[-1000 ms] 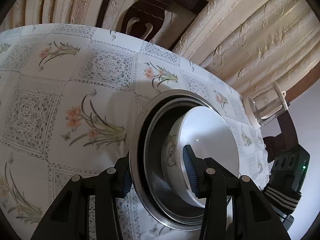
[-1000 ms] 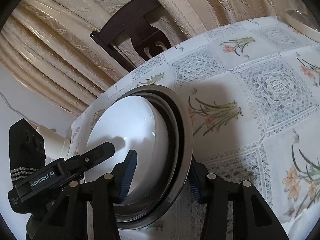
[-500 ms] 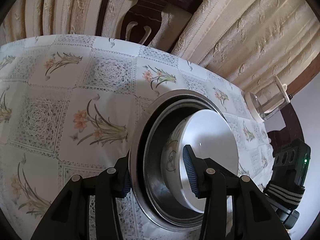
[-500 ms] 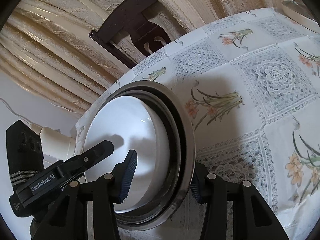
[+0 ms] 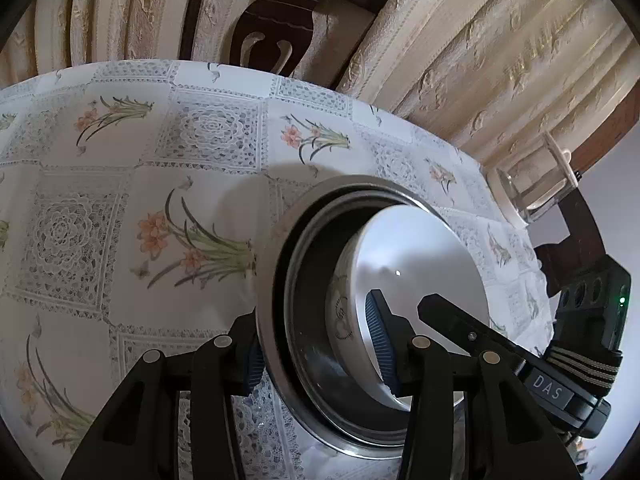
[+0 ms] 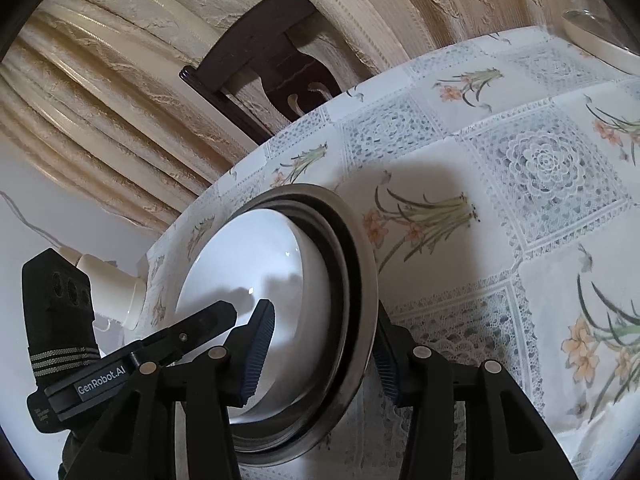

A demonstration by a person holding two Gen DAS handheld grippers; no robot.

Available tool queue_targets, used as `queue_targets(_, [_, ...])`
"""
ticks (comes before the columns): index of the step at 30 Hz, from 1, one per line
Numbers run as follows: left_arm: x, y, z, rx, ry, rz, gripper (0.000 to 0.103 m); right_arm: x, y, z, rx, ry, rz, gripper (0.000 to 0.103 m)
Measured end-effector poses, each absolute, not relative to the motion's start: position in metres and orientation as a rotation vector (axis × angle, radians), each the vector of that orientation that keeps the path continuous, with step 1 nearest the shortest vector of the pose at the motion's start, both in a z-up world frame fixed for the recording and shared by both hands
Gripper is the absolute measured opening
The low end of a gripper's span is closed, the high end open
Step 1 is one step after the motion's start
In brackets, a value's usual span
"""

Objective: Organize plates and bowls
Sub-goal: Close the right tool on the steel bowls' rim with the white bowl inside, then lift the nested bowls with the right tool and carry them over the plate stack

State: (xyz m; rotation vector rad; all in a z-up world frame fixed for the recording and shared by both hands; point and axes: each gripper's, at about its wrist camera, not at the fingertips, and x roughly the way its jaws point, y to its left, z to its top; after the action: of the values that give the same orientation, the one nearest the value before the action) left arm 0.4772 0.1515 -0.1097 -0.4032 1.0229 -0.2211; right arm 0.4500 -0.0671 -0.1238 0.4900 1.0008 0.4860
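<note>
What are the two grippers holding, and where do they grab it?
Both grip the stacked bowls: left gripper and right gripper each pinch opposite sides of the rims.

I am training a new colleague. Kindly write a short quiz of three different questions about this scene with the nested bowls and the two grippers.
1. True or false: the white bowl sits inside the steel bowl.
2. What does the left gripper clamp?
A. the bowls' walls
B. the tablecloth
C. a chair
3. Fill in: the right gripper has one finger inside the white bowl and one ____ the steel rim.

Key: 1 true; 2 A; 3 outside.
</note>
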Motion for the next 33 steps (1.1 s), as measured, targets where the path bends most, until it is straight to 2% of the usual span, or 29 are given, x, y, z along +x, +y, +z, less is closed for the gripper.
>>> queue_targets(10, [0.476,0.158,-0.103,-0.354,0.982,-0.225,0.042,0.45,-0.072,-0.126,0.517,0.993,0.493,0.066])
queue_targets(20, [0.475,0.167,-0.106,-0.401,0.977,-0.204,0.042,0.448,-0.07,-0.126,0.512,0.987,0.496,0.067])
queue_targets(24, [0.476,0.17,-0.11,-0.41,0.983,-0.199,0.049,0.45,-0.072,-0.128,0.517,0.985,0.485,0.067])
queue_targets(29, [0.476,0.174,-0.115,-0.473,1.007,-0.233,0.049,0.448,-0.072,-0.128,0.499,0.981,0.49,0.067])
queue_targets(33, [0.474,0.169,-0.118,-0.479,1.037,-0.262,0.049,0.445,-0.066,-0.127,0.478,0.987,0.51,0.063])
